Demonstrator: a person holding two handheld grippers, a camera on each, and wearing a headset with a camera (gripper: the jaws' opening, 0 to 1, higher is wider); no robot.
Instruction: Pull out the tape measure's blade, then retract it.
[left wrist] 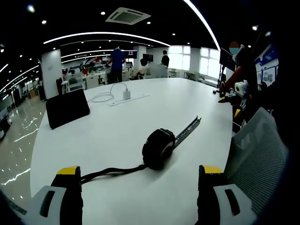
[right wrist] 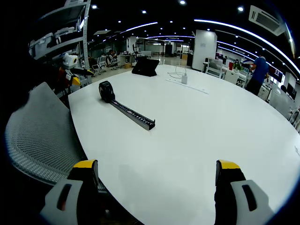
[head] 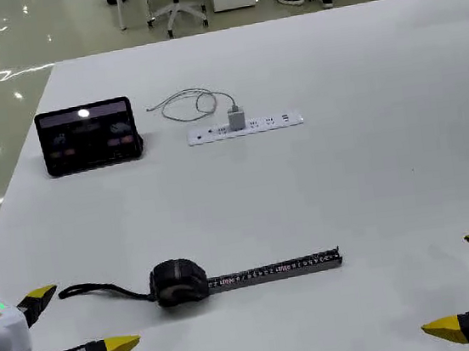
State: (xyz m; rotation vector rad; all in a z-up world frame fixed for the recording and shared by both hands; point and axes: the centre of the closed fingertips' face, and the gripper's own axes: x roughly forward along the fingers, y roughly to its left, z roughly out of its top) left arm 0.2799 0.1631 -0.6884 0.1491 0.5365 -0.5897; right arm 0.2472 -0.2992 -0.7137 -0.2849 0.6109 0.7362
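**Left gripper.** Your left gripper (head: 85,319) is spread wide. Its yellow-tipped jaws stand well apart and hold nothing. The tape measure (head: 177,283) sits on the white table (head: 367,142) just ahead of this gripper. In the left gripper view it falls between the lines of the two jaws and touches neither.

- The black wrist strap (head: 94,289) trails from the case back toward you and ends near the tip of one jaw.
- The blade (head: 276,269) is partly drawn out. It runs from the far side of the case, away from the left gripper and toward the right one, and lies flat on the table.
- The hooked end of the blade is the point farthest from the left gripper.

**Right gripper.** Your right gripper (head: 459,283) is also fully spread and holds nothing. In the right gripper view the tape measure lies ahead and to the left of the jaws, well apart from them. The hooked end is the part nearest this gripper, and the case lies farther off.

**Other items.** A dark tablet (head: 88,135) stands propped well beyond the left gripper, past the tape measure. A white power strip (head: 246,126) lies beside the tablet on the right gripper's side. A charger is plugged into the strip, and a looped cable (head: 191,104) lies just beyond it.
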